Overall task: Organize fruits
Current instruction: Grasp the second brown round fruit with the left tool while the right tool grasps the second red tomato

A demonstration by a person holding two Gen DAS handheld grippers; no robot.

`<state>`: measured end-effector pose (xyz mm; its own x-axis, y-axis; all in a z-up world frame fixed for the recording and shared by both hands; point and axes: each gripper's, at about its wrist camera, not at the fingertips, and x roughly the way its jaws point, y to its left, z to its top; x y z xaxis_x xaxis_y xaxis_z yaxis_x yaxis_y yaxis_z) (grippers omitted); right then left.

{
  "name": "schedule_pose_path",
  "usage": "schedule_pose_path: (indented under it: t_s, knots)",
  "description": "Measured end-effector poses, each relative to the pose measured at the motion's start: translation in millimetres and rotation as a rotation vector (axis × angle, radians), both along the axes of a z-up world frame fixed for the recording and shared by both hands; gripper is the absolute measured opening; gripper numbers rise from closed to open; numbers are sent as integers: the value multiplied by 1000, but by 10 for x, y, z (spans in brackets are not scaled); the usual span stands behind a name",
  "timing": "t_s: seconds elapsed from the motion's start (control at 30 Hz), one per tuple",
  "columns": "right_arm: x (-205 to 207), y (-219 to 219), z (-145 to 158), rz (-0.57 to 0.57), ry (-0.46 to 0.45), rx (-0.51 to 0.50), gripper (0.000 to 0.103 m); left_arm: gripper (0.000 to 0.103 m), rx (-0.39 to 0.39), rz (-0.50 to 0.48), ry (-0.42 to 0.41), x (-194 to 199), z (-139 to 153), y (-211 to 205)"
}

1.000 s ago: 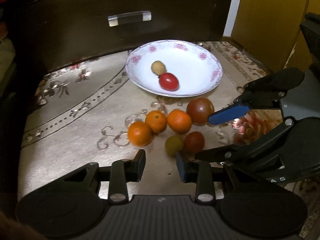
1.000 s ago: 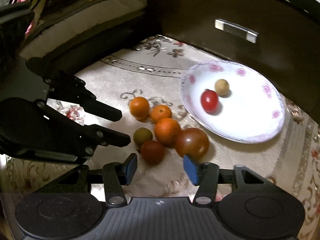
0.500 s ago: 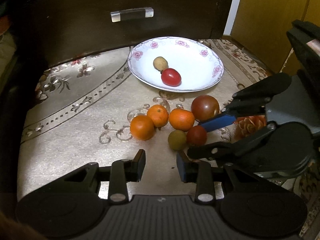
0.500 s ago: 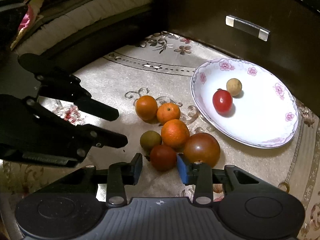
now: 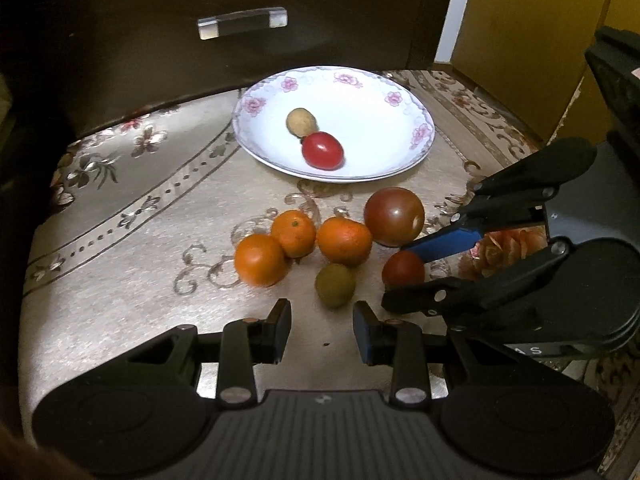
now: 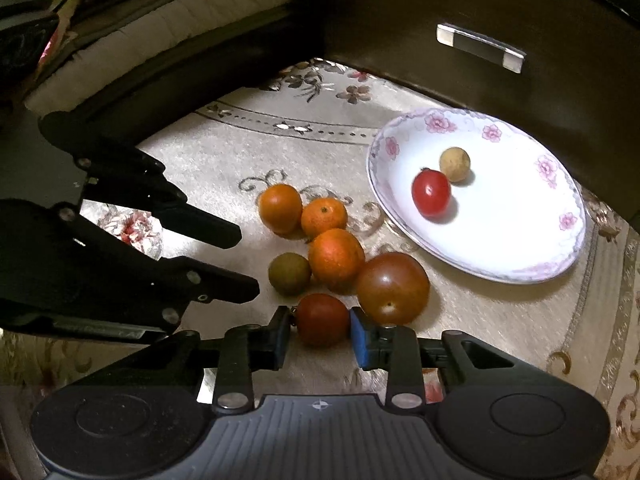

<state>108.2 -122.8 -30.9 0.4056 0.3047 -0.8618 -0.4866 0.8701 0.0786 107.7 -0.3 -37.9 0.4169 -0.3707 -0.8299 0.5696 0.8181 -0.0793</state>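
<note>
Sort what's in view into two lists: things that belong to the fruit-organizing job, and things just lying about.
Part of the job:
- white floral-rimmed plate holding a bright red tomato and a tan round fruit
- three orange tangerines
- large dark red tomato
- small green fruit
- small dark red tomato, right tongs closing around it

Just there:
- patterned beige cloth
- dark drawer with clear handle
</note>
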Motion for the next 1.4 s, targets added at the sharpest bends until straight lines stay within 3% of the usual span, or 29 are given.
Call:
schedule_pose_path:
  t_s: [0.5,0.8,1.4]
  knots:
    - [-58,-196,34,-38,27,-20,28,38,55,-19,-13,66,-90,-267]
    - [-47,-223,34,-50,37,-26,28,30,66,1,-15,98,-89,-275]
    - [-57,-198,126,-67,14,-54,28,30,79,-20,-35,-41,59,-281]
